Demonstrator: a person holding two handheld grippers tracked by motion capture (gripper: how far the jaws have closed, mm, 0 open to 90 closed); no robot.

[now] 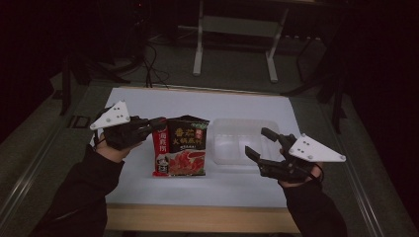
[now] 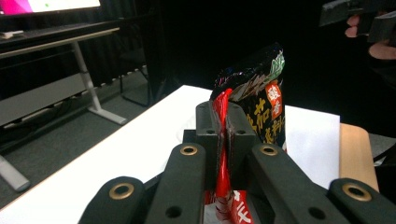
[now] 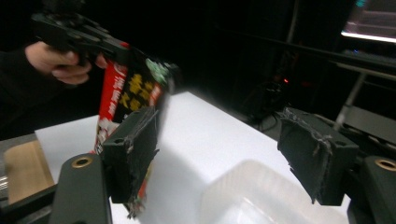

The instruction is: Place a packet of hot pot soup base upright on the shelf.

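Note:
A red and black food packet [image 1: 180,146] stands lifted at its top left edge on the white table [image 1: 148,103]. My left gripper [image 1: 157,125] is shut on that red edge; in the left gripper view the jaws pinch the packet [image 2: 254,100] between the gripper's tips [image 2: 226,135]. My right gripper [image 1: 259,142] is open above the near right part of a clear plastic tray [image 1: 232,140], nothing between its jaws. In the right gripper view the tray [image 3: 252,198] lies below the gripper [image 3: 224,154] and the packet [image 3: 123,95] stands at the left.
A wooden strip [image 1: 197,218] runs along the table's front edge. Beyond the far edge stand a desk frame with white legs [image 1: 234,44] and floor cables [image 1: 153,66]. Dark surroundings lie on both sides.

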